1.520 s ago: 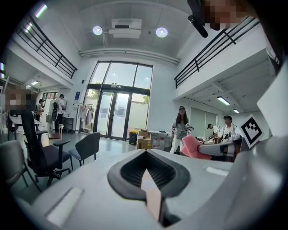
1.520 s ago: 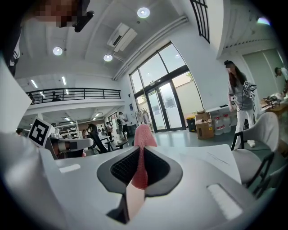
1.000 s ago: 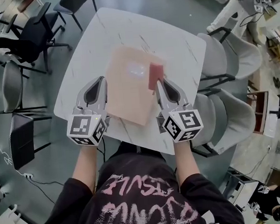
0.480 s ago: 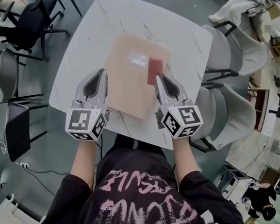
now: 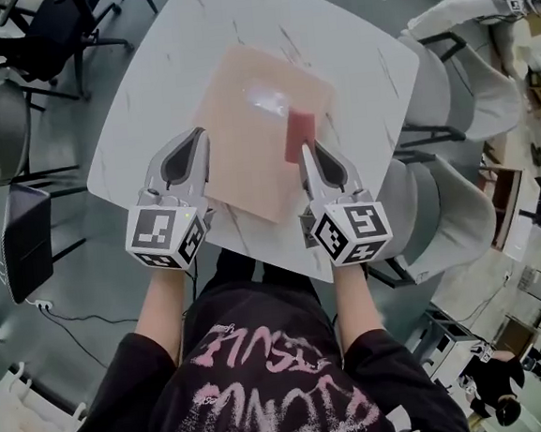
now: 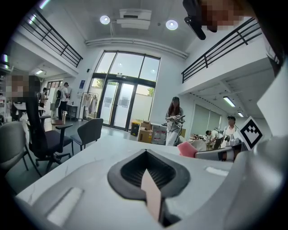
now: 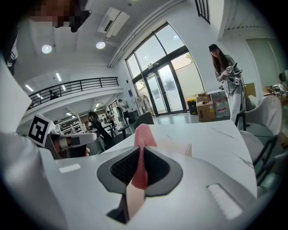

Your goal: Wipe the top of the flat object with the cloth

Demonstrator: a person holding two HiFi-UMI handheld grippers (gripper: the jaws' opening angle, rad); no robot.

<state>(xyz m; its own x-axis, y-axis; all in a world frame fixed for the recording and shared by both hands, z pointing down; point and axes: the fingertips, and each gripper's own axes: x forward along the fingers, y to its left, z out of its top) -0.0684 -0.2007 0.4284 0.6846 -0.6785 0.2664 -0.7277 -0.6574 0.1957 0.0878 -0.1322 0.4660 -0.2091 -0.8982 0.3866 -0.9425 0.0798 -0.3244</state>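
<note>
A white marbled table (image 5: 234, 16) stands among chairs (image 5: 451, 213) on grey floor (image 5: 92, 273).

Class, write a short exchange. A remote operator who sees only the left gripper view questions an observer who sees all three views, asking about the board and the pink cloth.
Operator: I see only white tabletop ahead. Is there a board?
Observer: Yes. The head view shows a pale flat board lying on the table, beside the left gripper.
Operator: Is that pink cloth actually gripped?
Observer: Yes. The right gripper has its jaws shut on the cloth in its own view, and the cloth sticks out past the tips.
</note>
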